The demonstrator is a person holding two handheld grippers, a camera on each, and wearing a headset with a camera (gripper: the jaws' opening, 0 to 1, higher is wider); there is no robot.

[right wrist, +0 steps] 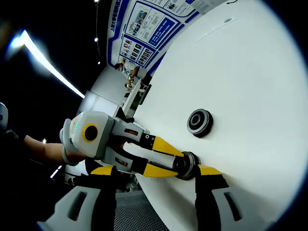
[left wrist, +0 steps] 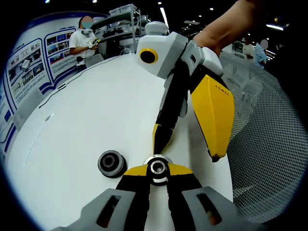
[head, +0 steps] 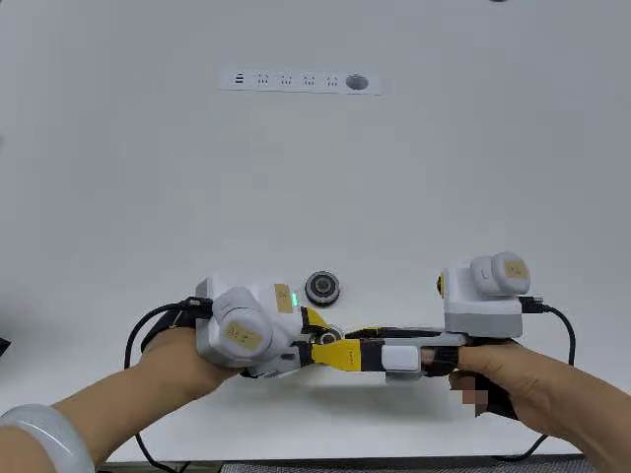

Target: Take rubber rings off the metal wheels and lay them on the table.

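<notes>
A small metal wheel [left wrist: 157, 168] with a dark rubber ring is clamped between the yellow jaws of my left gripper [left wrist: 157, 171], just above the white table [head: 296, 187] near its front edge. My right gripper [right wrist: 155, 170] faces it from the other side, open, and the held wheel [right wrist: 187, 165] lies close to one of its jaws. In the head view the two grippers meet at the held wheel [head: 328, 340], left gripper [head: 317, 337] from the left and right gripper [head: 345, 347] from the right. A second wheel [head: 321, 288] with a black ring sits on the table just beyond them.
A white power strip [head: 296, 81] lies at the far side of the table. The table's front edge runs right below the grippers, with a grey mesh surface [left wrist: 260, 144] beyond it. Black cables trail from both grippers. People stand far in the background.
</notes>
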